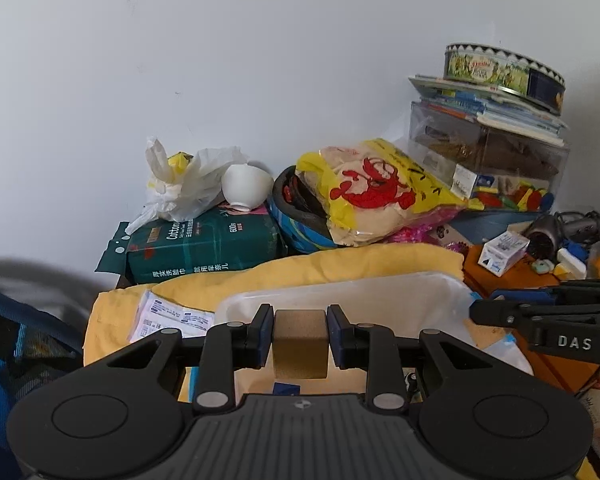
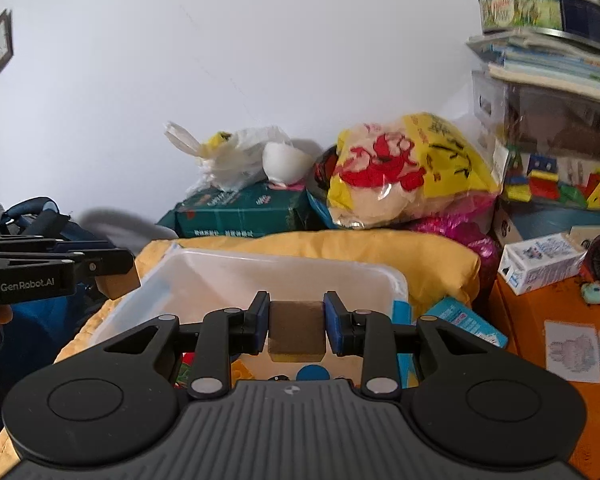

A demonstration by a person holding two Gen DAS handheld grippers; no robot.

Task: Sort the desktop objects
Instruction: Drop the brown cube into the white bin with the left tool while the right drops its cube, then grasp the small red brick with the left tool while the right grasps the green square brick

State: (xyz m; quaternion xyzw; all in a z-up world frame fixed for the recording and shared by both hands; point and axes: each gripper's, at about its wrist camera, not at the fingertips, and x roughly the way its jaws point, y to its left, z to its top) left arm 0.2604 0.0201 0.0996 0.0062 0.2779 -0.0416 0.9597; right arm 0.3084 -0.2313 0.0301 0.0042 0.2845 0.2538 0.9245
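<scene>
My left gripper [image 1: 300, 336] is shut on a tan wooden block [image 1: 300, 342], held above the near rim of a clear plastic bin [image 1: 380, 300]. My right gripper [image 2: 296, 330] is shut on a brown wooden block [image 2: 296, 336] above the same bin [image 2: 228, 276]. The left gripper also shows in the right wrist view [image 2: 112, 270] at the bin's left side, with its block [image 2: 118, 284] between the fingers. The right gripper shows in the left wrist view [image 1: 480, 314] at the right edge. Small coloured pieces lie in the bin below the blocks.
The bin rests on a yellow cushion [image 1: 340, 268]. Behind stand a green tissue pack [image 1: 204, 244], a white bowl [image 1: 246, 190], a yellow lobster bag [image 1: 380, 192], a clear box of toys [image 1: 492, 168] under books and a round tin [image 1: 504, 72]. A small white carton [image 2: 540, 262] lies on the orange table [image 2: 540, 312].
</scene>
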